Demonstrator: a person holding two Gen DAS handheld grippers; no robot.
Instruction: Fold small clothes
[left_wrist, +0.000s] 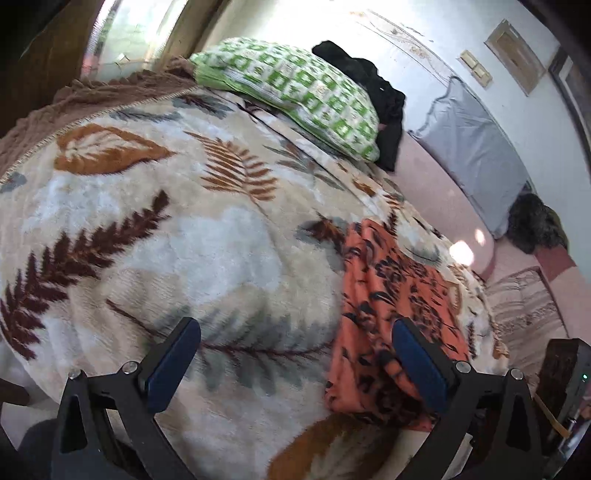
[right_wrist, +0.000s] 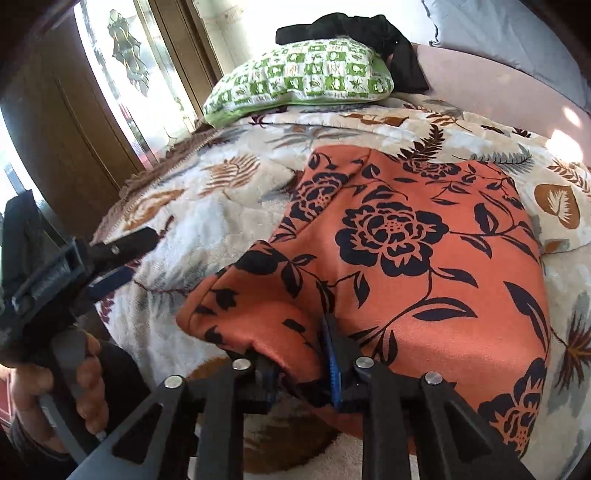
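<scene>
Orange garment (right_wrist: 424, 251) edge pinched in right tool (right_wrist: 299, 365); left tool (left_wrist: 295, 354) wide, garment at its right finger.

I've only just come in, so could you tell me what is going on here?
A person with a gripper in each hand is folding an orange floral garment on a leaf-patterned blanket. The right gripper is shut on the garment's near edge, which bunches there. The left gripper is open above the blanket beside the garment, holding nothing.
</scene>
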